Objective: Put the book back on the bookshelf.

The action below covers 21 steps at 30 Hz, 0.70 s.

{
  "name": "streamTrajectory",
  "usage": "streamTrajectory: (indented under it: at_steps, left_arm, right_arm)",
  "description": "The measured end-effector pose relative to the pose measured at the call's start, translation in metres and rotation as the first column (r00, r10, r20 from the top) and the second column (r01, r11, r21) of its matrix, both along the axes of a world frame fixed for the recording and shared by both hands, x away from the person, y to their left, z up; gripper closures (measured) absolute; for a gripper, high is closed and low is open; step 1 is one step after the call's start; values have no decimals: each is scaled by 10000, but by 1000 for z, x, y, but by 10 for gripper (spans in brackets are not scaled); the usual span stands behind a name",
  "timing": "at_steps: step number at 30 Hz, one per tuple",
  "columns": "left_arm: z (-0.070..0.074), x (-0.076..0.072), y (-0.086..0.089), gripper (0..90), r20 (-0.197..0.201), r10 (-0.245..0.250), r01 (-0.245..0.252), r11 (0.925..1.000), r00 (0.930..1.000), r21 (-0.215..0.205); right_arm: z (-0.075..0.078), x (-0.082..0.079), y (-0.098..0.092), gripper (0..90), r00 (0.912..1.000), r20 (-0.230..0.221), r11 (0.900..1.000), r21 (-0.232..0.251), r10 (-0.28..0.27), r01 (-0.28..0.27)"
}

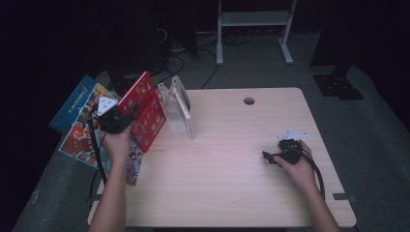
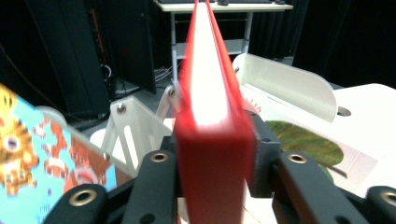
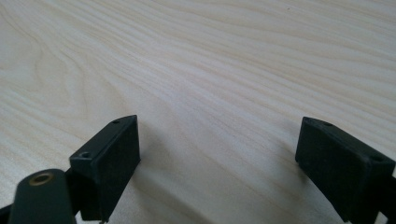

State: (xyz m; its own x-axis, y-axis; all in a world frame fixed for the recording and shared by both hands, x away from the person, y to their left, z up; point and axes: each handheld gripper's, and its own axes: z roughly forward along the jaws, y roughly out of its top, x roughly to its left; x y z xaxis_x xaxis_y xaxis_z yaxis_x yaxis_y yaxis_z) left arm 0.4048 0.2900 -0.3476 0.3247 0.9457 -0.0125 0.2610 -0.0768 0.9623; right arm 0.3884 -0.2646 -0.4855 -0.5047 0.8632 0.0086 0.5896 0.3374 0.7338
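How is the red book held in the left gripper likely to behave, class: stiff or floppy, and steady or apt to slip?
The red book probably stays stiff: its thick covers look straight as it stands tilted in the left gripper. Clamped at only one end, it may pivot or slip. The glossy cover looks smooth, so it could slide.

We see the red hardcover book blurred and cut off below, hiding the white rack behind.

A dim room with grey floor, a light wooden table, and a white stand behind.
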Motion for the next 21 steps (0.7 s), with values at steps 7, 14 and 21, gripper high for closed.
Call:
streamTrajectory:
  at_steps: [7, 14, 21]
  left_arm:
    - [-11, -10, 6, 628, -642, -79, 73, 9999, 9979, -105]
    - [-15, -17, 6, 787, -853, -70, 53, 9998, 9963, -193]
    - [-16, -8, 2, 789, -825, 308, -334, 9990, 9961, -304]
  right_arm:
    - [0, 0, 0, 127, 10000, -4, 10000, -1, 10, -10]
    - [0, 0, 0, 127, 10000, -4, 10000, -3, 7, -7]
    - [0, 0, 0, 127, 10000, -5, 10000, 1, 6, -6]
